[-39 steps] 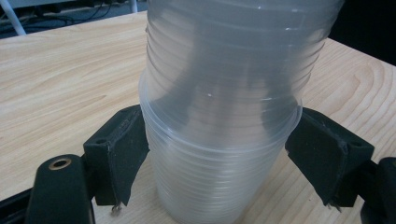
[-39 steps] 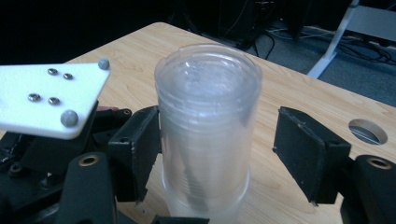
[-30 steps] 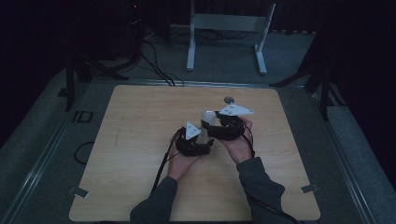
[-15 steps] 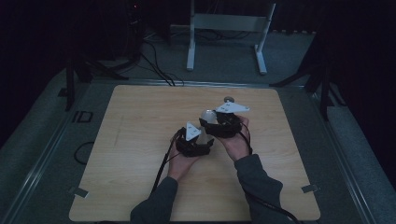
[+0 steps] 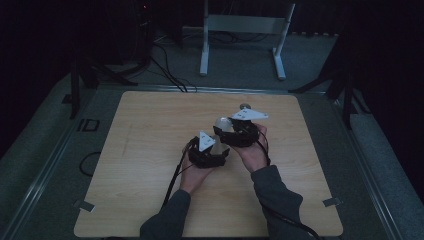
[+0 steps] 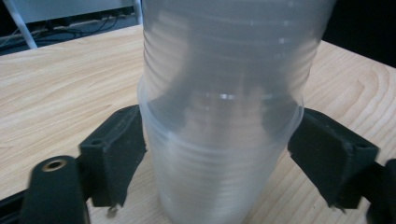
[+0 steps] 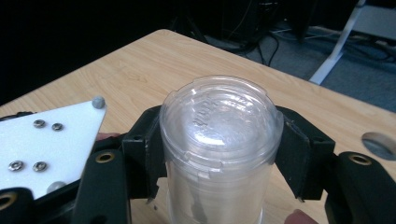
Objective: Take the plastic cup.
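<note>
Clear ribbed cups (image 7: 217,140), black fingers (image 6: 112,158), pale woodgrain table (image 5: 150,150)

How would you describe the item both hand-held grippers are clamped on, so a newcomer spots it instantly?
Look at the middle of the light wooden table, where the person's two hands meet. Between them is a stack of clear ribbed plastic cups, mouth down: the left hand-held gripper grips the outer cup, the right hand-held gripper the inner one. It is the see-through thing between the black jaws.

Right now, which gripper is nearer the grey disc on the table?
Right. The right gripper sits just before the grey disc; the left gripper is farther back.
</note>
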A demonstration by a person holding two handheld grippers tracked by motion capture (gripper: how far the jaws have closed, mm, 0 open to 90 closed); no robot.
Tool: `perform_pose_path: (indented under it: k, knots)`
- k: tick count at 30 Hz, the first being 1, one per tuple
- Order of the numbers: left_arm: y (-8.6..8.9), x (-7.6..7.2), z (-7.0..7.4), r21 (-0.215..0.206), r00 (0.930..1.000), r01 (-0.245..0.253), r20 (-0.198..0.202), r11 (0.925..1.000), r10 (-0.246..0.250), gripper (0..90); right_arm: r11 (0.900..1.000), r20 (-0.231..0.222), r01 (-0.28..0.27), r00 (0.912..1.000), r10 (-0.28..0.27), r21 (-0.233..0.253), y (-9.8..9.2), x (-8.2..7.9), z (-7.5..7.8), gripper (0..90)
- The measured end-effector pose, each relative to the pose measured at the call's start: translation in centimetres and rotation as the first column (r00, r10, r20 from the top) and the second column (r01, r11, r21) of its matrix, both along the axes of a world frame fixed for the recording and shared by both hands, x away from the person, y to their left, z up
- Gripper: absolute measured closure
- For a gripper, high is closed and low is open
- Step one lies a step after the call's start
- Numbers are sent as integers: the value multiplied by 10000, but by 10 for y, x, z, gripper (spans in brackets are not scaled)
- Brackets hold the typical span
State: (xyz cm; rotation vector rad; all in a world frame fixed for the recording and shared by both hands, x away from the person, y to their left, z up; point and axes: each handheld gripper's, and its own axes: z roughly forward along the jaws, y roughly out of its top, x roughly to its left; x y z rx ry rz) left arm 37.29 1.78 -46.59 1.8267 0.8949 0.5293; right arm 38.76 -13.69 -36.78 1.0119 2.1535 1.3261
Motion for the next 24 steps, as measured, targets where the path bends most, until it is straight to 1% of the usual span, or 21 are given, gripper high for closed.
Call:
perform_pose_path:
  k: [1, 3, 10, 14, 17, 24]
  knots:
    - [-1, 0, 0, -37, 10000, -18, 4, 10000, 18, 185, 10000, -46, 14, 10000, -14, 47, 0, 0, -1, 389]
    - [-2, 2, 0, 28, 10000, -35, 20, 10000, 35, 186, 9999, -97, 42, 9999, -41, 109, -1, 1, -2, 390]
    - [-3, 2, -1, 186, 9997, -139, 185, 9997, 136, 205, 9999, -137, 92, 9999, -90, 112, -1, 1, -1, 390]
    - [-3, 2, -2, 274, 9997, -134, 199, 9995, 129, 207, 9999, -35, 123, 9999, -123, 98, -1, 0, 0, 390]
    - [-4, 2, -2, 198, 9997, -163, 171, 9997, 159, 206, 9997, 65, 126, 9999, -128, 187, -1, -1, 3, 392]
    - [-4, 2, -2, 263, 9998, -163, 134, 9995, 160, 203, 9998, 165, 72, 9998, -75, 185, -1, -1, 8, 395]
